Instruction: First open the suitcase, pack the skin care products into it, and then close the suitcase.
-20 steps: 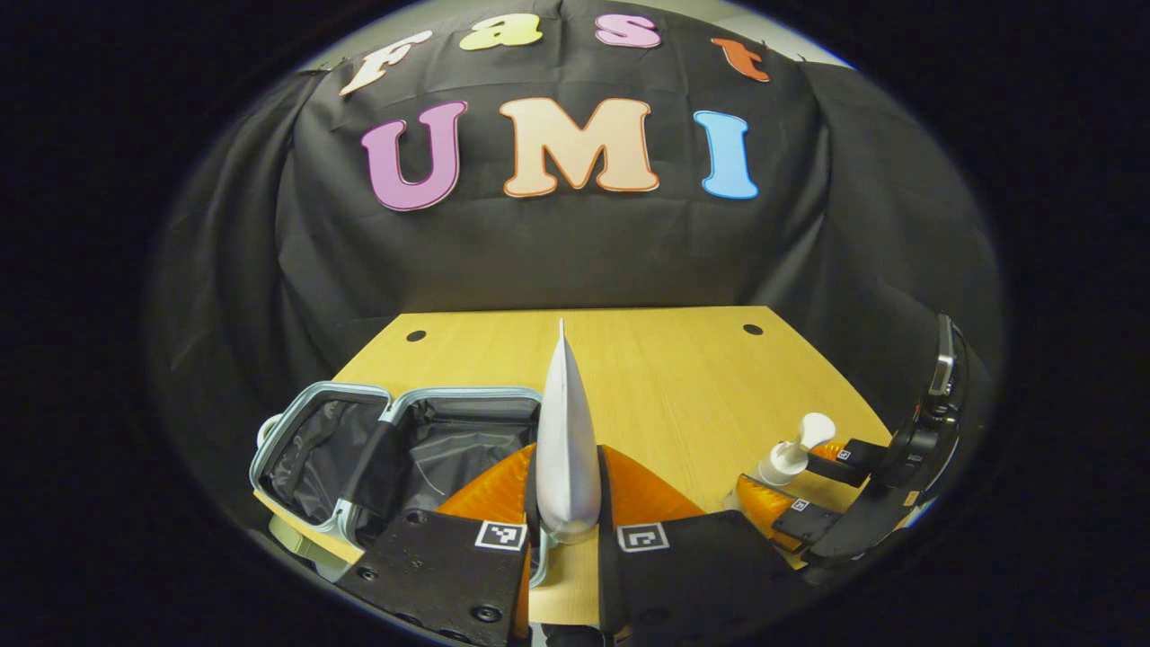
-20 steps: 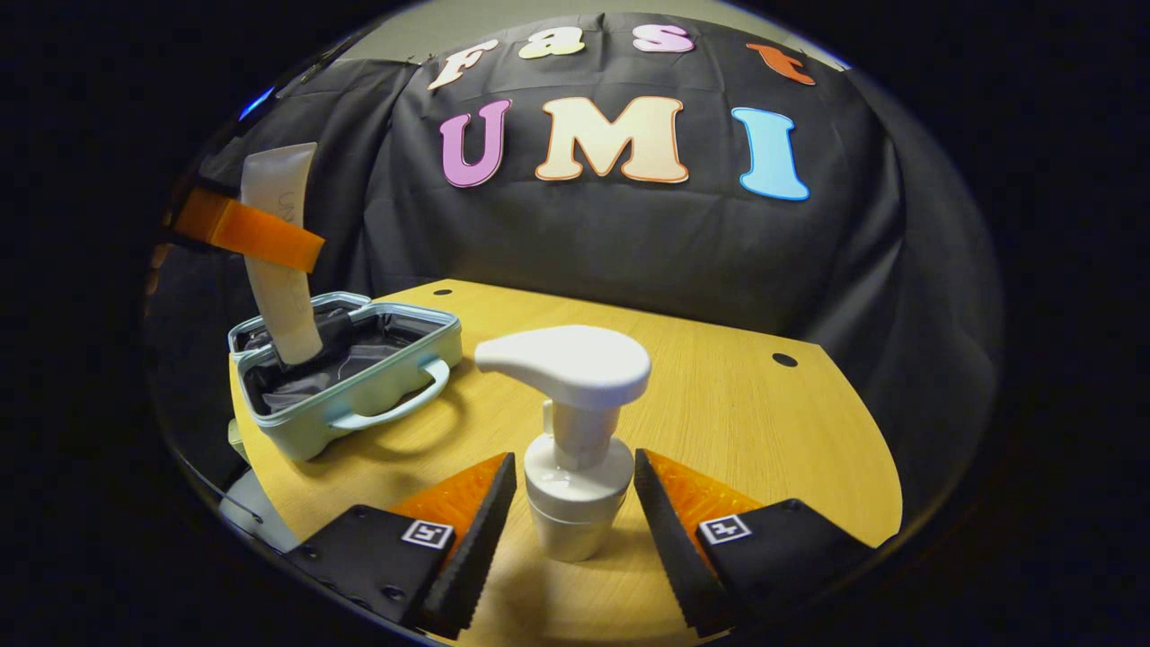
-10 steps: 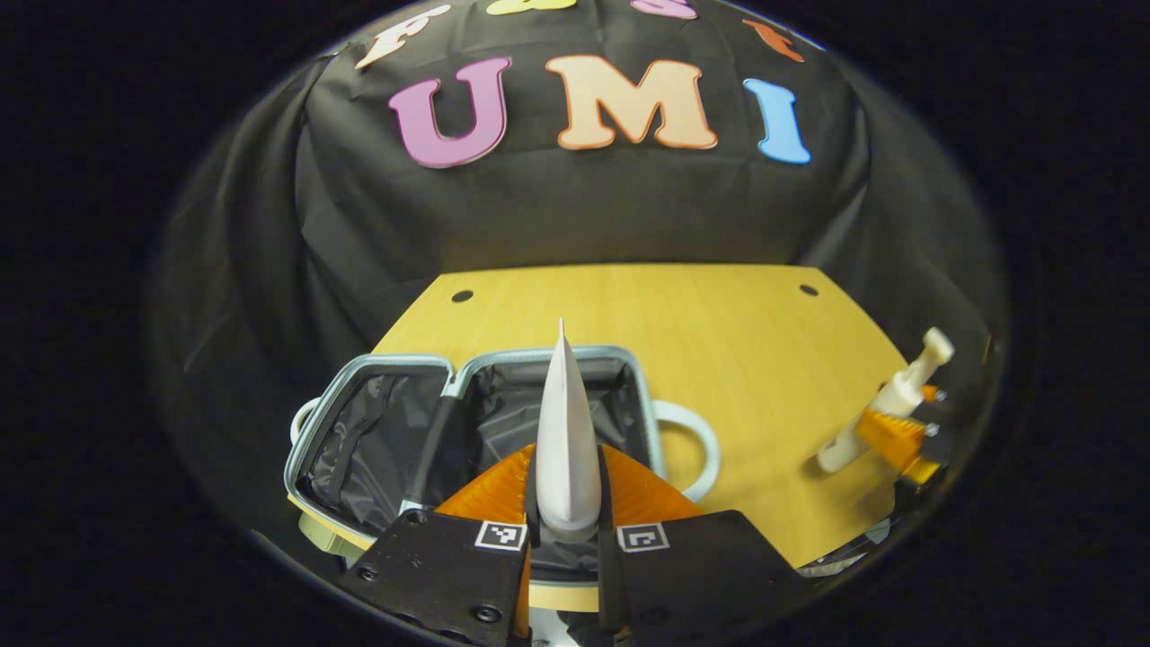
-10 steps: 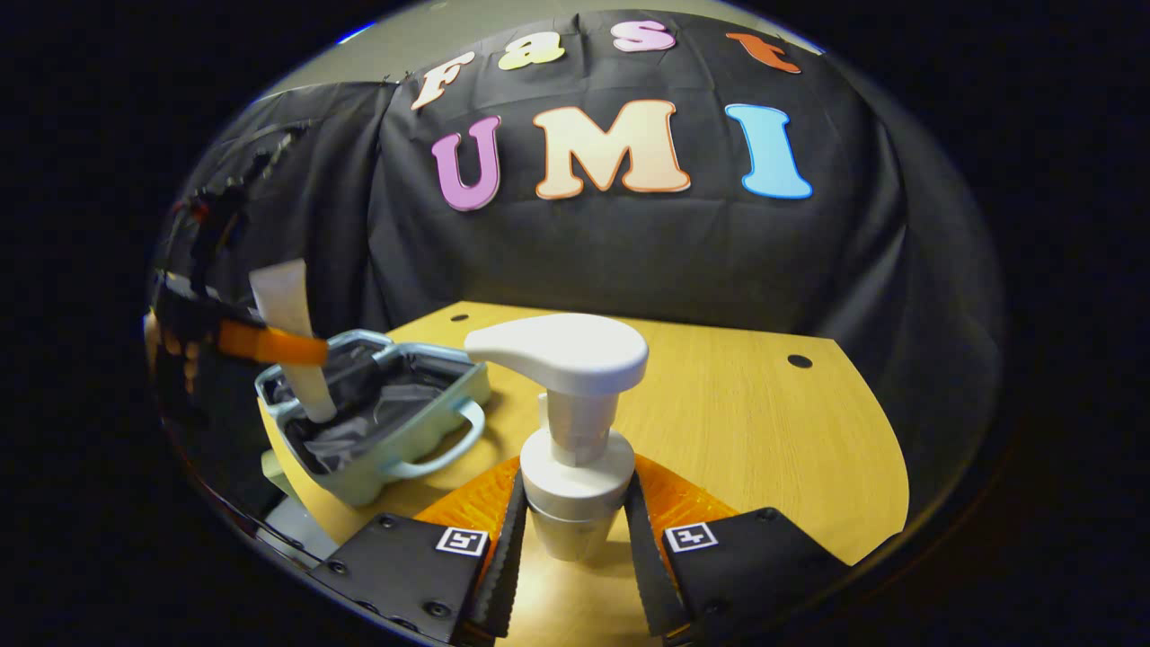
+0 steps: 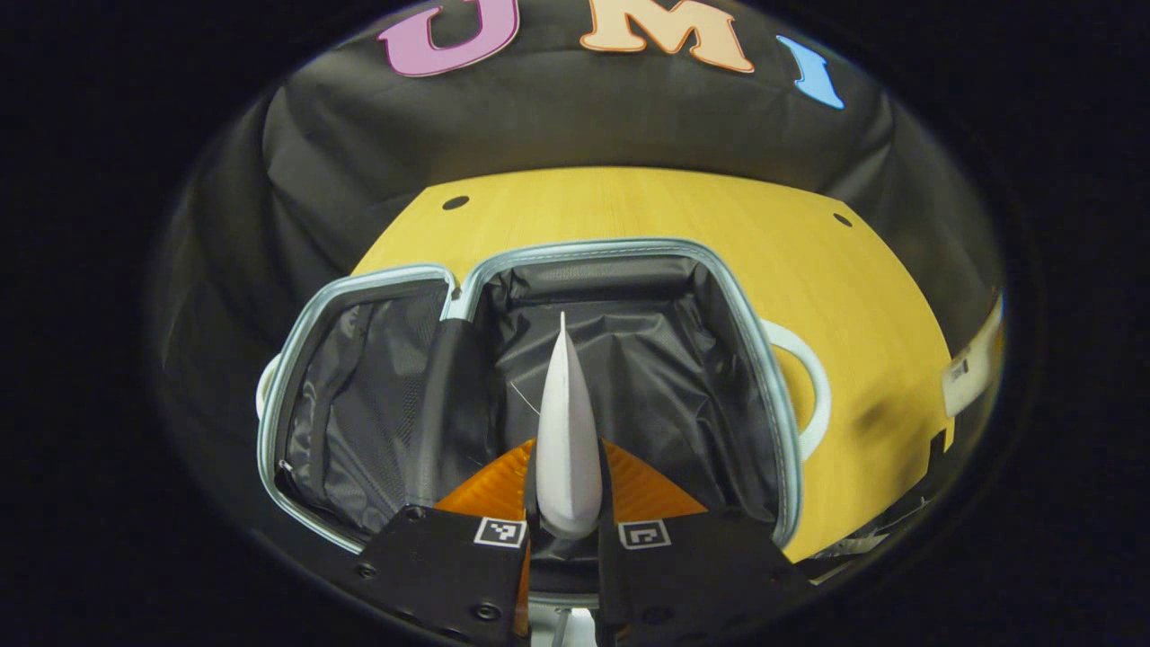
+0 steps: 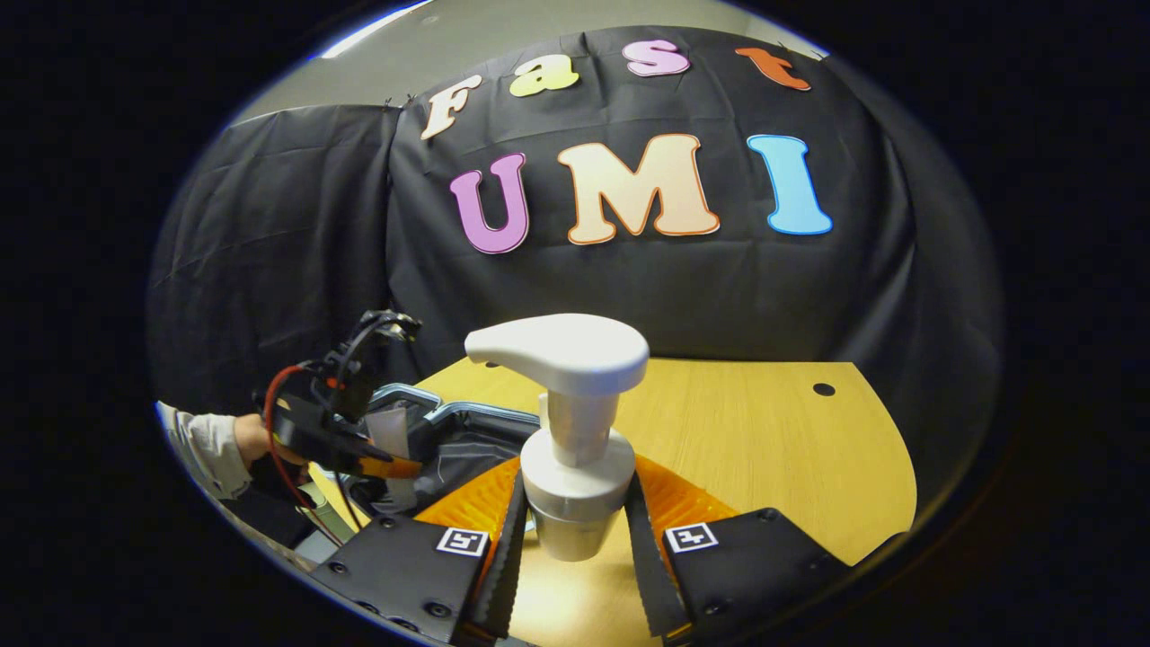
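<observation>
Left gripper (image 5: 563, 530) clamped the tube (image 5: 566, 431) over the open suitcase (image 5: 764, 359); right gripper (image 6: 570, 539) clamped the pump bottle (image 6: 570, 422). Releasing high risked the tube bouncing out.

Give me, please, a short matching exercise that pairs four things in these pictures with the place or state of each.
Things:
1. tube
2. pump bottle
3. suitcase
4. table

States:
A. lies open, dark lining showing
B. clamped in the left gripper, over the open case
C. clamped in the right gripper
D. bears the suitcase

Pairs: 1-B, 2-C, 3-A, 4-D
</observation>
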